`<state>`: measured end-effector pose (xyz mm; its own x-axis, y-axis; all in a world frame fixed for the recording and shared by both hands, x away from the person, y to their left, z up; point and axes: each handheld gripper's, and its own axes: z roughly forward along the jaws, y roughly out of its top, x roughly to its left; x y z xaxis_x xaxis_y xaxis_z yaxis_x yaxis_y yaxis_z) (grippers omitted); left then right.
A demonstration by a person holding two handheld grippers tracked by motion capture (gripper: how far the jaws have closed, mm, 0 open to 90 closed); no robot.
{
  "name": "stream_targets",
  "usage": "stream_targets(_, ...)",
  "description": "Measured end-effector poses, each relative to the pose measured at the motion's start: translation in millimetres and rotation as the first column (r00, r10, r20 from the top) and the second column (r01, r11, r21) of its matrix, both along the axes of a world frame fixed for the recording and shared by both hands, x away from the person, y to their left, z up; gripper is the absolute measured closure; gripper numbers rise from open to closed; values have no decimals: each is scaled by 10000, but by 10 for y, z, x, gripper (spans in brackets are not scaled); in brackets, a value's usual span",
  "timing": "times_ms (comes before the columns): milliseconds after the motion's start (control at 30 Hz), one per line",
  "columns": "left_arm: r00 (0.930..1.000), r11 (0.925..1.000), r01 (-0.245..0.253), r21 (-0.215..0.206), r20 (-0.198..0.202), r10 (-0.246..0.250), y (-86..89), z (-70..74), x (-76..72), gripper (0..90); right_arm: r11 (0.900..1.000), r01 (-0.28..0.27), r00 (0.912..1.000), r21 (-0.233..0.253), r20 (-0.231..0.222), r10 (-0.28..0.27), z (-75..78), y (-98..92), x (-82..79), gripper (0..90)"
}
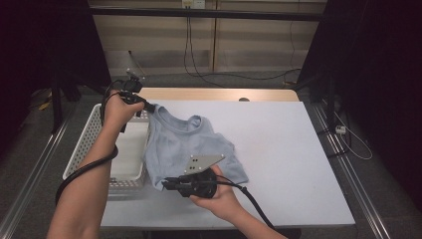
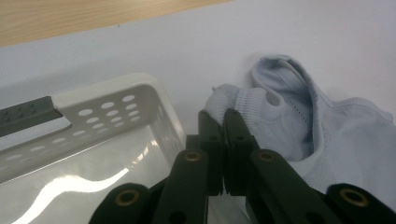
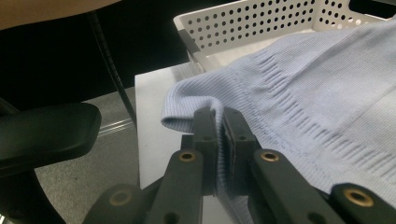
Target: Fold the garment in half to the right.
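A light blue knit top (image 1: 191,144) lies spread across the left part of the white table (image 1: 278,149), with one side hanging over the white basket (image 1: 89,134). My left gripper (image 1: 149,106) is shut on the garment's shoulder end beside the neck opening; in the left gripper view its black jaws pinch the blue top (image 2: 299,126) next to the basket (image 2: 116,107). My right gripper (image 1: 167,183) is shut on the ribbed bottom hem near the table's front edge; the right gripper view shows the hem of the top (image 3: 299,107) clamped between the jaws.
The perforated white basket (image 3: 261,21) stands at the table's left edge. A wooden strip (image 1: 209,94) runs along the far side of the table. Cables hang on the back wall, and a black chair armrest (image 3: 42,135) sits below the table's front edge.
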<state>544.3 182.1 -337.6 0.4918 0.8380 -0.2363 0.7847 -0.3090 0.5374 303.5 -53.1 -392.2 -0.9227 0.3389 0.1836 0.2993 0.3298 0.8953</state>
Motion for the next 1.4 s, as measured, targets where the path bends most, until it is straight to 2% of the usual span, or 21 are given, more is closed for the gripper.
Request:
stream_targets(200,9998,10000,-74,15,-165,74,-48,-40,20,887,9999,52,9999,124,-149,-50,-56,-50,-4,863)
stream_targets(600,9999,10000,1,96,-109,0,-209,-69,69,886,9980,349,9987,525,-401,-328,-87,-199,9,863)
stream_targets(1000,9998,9997,201,167,-45,-201,-326,-73,100,885,9960,618,9974,653,-422,-591,-83,-303,-8,863)
stream_targets(1400,9997,9997,249,52,70,-249,-445,-72,125,884,9931,900,9957,758,-299,-880,-33,-434,-13,862)
